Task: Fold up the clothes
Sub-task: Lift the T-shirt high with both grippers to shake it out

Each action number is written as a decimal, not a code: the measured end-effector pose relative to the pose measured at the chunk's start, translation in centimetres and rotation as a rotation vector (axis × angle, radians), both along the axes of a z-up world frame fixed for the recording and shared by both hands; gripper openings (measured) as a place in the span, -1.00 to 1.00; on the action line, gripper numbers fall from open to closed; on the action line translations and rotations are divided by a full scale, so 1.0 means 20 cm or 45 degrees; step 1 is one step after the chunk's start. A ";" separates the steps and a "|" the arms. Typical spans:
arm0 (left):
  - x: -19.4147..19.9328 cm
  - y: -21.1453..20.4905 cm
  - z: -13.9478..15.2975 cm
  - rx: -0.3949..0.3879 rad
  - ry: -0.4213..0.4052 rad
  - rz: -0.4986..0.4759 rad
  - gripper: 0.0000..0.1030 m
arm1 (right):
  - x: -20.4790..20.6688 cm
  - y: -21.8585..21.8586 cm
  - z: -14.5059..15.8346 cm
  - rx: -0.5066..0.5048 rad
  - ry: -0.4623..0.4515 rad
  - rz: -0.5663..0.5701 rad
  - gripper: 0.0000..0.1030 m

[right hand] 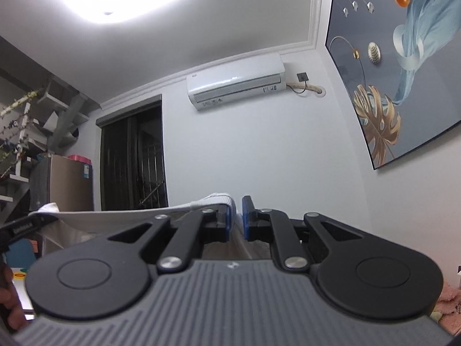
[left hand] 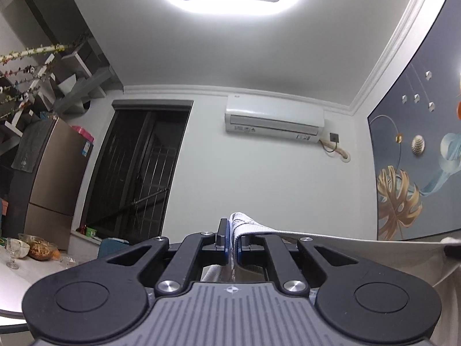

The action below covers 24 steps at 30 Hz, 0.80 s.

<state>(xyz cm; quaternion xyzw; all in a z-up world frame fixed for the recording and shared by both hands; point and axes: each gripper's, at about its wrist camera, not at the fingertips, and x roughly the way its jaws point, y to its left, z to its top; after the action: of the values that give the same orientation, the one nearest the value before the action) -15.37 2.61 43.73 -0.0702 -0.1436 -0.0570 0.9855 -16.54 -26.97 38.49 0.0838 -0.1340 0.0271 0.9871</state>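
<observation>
up in the air, with both cameras tilted toward the ceiling, a pale garment (left hand: 345, 238) hangs stretched between the two grippers. the left gripper (left hand: 232, 238) has its blue pads pinched on a ribbed white edge of the cloth, which bunches up above the fingertips and runs off as a taut band to the right, where the tip of the other tool shows at the frame edge. the right gripper (right hand: 236, 213) holds the same garment (right hand: 115, 216) by its ribbed edge; the cloth passes between the pads and drapes down under the tool, so the fingers seem clamped on it, though a narrow gap shows between the pads. the rest of the cloth falls below both tools, mostly out of view. the ac unit (left hand: 273, 119), dark door (right hand: 134, 155) and a table (left hand: 17, 282) with glassware at the left lie beyond. judging by this, the step in hand is a lift and spread of the garment by one edge; whether to lay it flat for a fold or to carry a fold over cannot be told. the next move calls for both grips kept firm, the edge kept level and taut, and a lowering together.
</observation>
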 end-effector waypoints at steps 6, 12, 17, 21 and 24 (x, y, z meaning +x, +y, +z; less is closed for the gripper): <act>0.57 -0.06 -0.14 0.054 0.195 0.047 -0.89 | 0.50 -0.02 -0.15 -0.043 0.186 -0.023 -0.77; 1.34 -0.08 -0.65 0.088 0.460 0.086 -0.88 | 1.18 -0.03 -0.53 -0.064 0.439 -0.052 -0.78; 1.99 -0.11 -1.24 0.112 0.645 0.087 -0.86 | 1.79 -0.08 -1.01 -0.037 0.602 -0.071 -0.78; 2.51 -0.18 -1.77 0.163 0.793 0.097 -0.85 | 2.31 -0.12 -1.45 -0.012 0.715 -0.101 -0.78; 2.90 -0.19 -2.21 0.146 0.951 0.101 -0.85 | 2.68 -0.16 -1.83 0.023 0.821 -0.110 -0.78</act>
<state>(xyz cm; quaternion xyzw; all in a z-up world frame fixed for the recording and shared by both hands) 42.71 -1.22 -0.51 -0.0253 0.2263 0.0028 0.9737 37.09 -30.23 1.91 0.0910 0.1819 -0.0440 0.9781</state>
